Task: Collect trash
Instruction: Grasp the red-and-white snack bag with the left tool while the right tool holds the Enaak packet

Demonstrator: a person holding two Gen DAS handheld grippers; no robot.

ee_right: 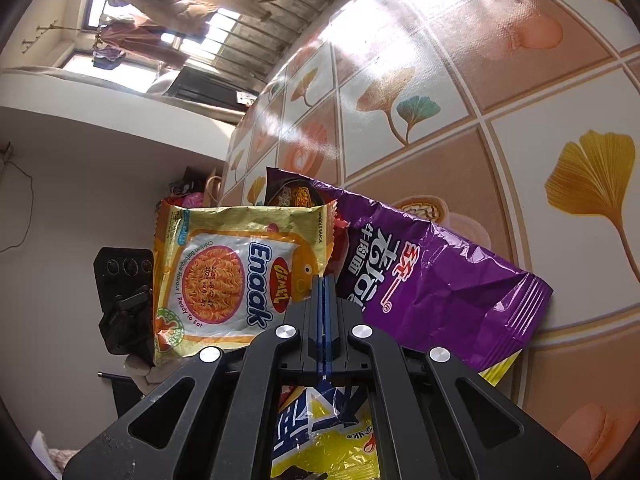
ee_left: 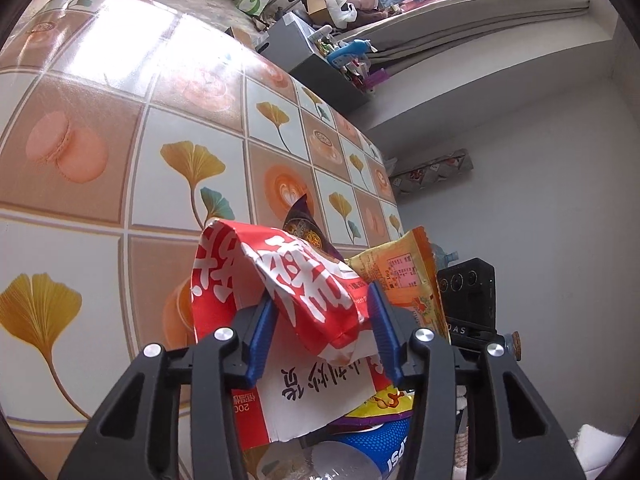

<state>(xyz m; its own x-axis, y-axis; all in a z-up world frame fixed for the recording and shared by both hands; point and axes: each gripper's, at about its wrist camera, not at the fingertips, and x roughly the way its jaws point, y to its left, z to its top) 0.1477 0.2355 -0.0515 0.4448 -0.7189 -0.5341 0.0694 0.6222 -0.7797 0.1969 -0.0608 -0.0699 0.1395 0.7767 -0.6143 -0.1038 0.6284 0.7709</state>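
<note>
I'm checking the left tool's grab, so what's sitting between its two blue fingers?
In the left wrist view, a crumpled red-and-white plastic wrapper fills the gap between the left tool's blue fingers.

Wrappers, left wrist view: one red wrapper (ee_left: 280, 280), one orange-yellow wrapper (ee_left: 404, 276), one purple wrapper (ee_left: 304, 232) showing behind red one. One blue-labelled bottle (ee_left: 384, 452) at bottom edge. One black box (ee_left: 468, 292) off table edge.

Wrappers, right wrist view: one yellow Enaak packet (ee_right: 232, 276), one purple bag (ee_right: 432, 292), one yellow-blue wrapper (ee_right: 320, 436) below fingers. Total wrapper count across both views uncertain; some likely same items.

Grippers: two, one per view. One table (ee_left: 120, 152) with tiled leaf-pattern cloth.
</note>
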